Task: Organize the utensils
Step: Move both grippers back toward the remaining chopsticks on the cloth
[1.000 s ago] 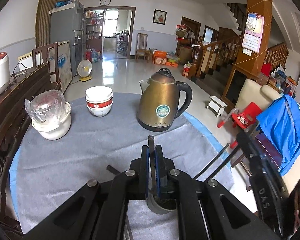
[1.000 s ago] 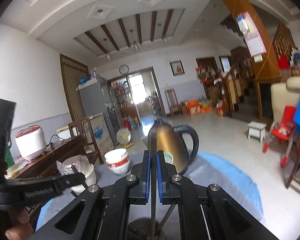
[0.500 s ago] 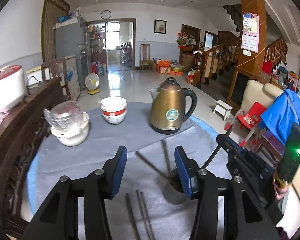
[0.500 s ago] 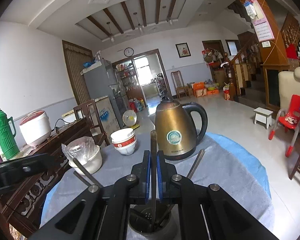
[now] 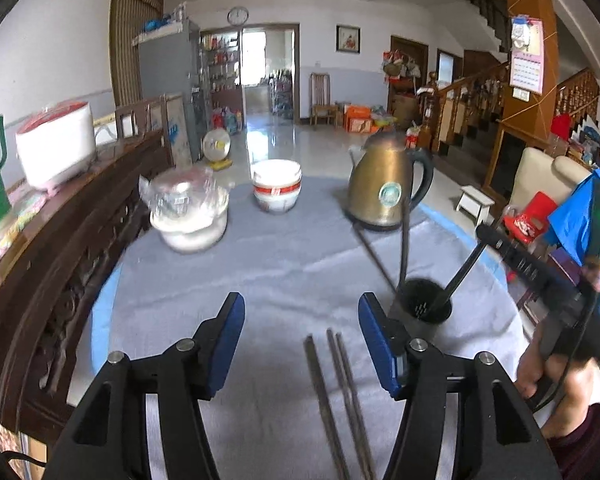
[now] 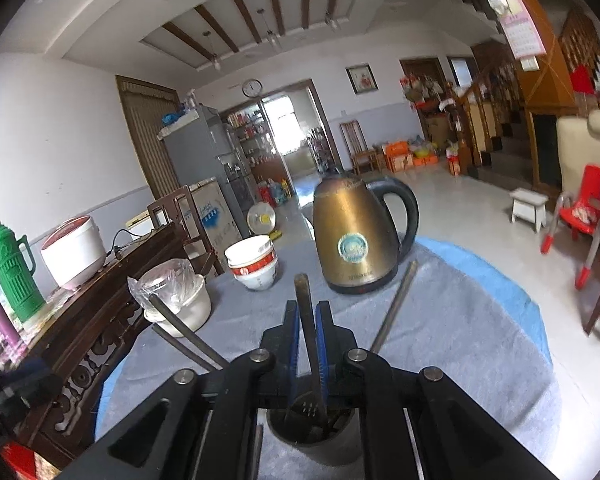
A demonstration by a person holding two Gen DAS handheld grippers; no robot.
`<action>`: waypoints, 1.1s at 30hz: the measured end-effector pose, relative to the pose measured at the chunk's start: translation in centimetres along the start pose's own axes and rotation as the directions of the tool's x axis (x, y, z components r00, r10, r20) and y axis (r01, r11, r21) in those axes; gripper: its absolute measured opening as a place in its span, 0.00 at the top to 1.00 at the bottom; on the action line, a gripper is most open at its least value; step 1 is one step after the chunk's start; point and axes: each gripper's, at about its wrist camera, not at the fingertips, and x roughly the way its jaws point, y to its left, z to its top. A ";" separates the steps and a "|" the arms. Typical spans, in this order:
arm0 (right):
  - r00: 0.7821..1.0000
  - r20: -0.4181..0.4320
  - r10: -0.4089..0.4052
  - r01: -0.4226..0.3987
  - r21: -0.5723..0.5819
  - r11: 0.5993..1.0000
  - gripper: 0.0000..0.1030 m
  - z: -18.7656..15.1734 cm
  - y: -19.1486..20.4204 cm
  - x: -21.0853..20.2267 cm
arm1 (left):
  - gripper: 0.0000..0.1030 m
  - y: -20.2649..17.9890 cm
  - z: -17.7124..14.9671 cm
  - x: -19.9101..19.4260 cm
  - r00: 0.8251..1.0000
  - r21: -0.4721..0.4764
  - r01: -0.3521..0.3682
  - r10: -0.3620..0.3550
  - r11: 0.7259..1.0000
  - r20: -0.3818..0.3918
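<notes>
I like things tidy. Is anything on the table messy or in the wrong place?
Yes. Three chopsticks lie loose on the grey cloth beside the dark holder, while the others already stand in it, leaning out at different angles. Nothing looks spilled or broken.

Loose chopsticks point(image 5: 336, 404) run off left-wrist view's near edge, holder cup point(image 6: 312, 436) bottom hidden behind right gripper point(image 6: 307, 344) body, chopstick point(image 6: 309, 332) lower end lost inside cup, right hand point(image 5: 556, 384) cut by right edge.
</notes>
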 end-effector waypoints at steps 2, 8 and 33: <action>0.999 -0.012 0.036 -0.035 0.040 0.999 0.66 -0.2 -0.6 -0.2 | 0.40 0.5 -0.8 0.5 0.999 -0.009 0.000 0.000 1.000 -0.034; 0.993 0.107 0.056 -0.061 0.045 0.997 0.27 -0.7 -1.2 -3.4 | 0.40 1.9 -3.6 2.3 0.991 -0.021 -0.028 0.025 0.999 -0.129; 0.958 -0.090 0.274 -0.272 0.029 0.962 0.61 -7.5 0.0 -5.7 | 0.40 4.8 -10.5 7.2 0.920 -0.055 -0.074 0.047 0.996 -0.389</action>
